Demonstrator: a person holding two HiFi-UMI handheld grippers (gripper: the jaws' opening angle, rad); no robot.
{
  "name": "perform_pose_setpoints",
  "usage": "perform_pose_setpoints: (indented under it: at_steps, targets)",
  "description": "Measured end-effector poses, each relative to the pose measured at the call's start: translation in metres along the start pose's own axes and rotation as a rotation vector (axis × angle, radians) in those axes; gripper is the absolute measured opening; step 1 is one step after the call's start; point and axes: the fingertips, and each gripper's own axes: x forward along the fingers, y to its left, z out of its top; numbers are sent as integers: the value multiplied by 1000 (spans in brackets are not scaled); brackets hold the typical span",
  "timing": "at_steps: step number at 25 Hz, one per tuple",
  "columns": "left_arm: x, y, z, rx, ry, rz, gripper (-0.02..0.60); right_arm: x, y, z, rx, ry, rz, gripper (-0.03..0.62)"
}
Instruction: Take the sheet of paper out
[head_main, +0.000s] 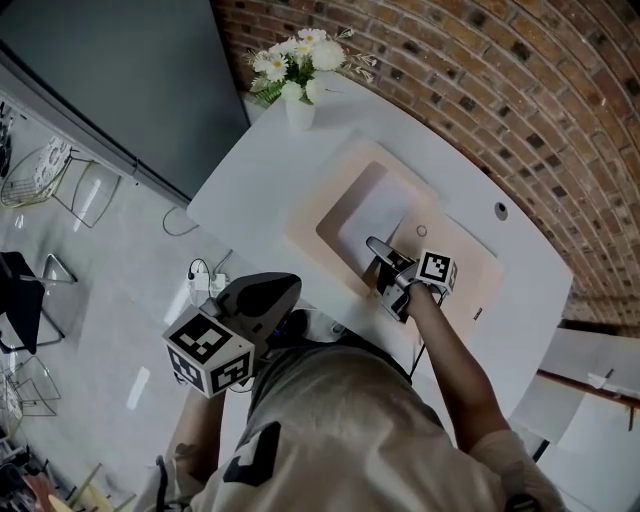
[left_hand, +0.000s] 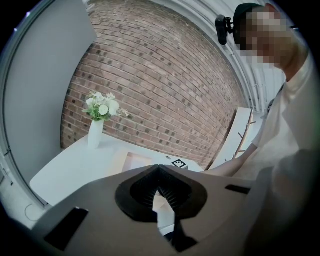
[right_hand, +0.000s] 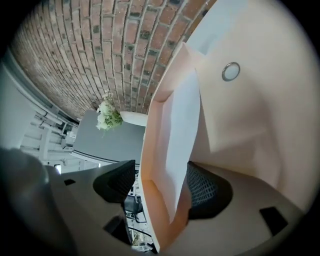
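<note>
A beige document folder lies open on the white table, its flap with a snap button folded back to the right. A white sheet of paper rests in its pocket. My right gripper is at the folder's near edge. In the right gripper view it is open, with the folder's edge and the sheet between the fingers, close against the right pad. My left gripper hangs off the table by the person's body; in its own view it is shut on nothing.
A white vase of flowers stands at the table's far left corner. A brick wall runs behind the table. A cable hole sits at the right. A power strip lies on the floor by the near edge.
</note>
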Motion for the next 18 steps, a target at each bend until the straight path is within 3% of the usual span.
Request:
perform_pose_setpoints:
  at_steps: [6,12,18]
  targets:
    - [2,1,1,1,3,8,14,2,-11,20,-25,-93,-93,324]
    - [2,0,-3,-2,12,14,14,11,-11,23,-4,-104,-90,295]
    - [4,2,-5,-10,12,7,14,12,-16,21,-19,-109,-151,206]
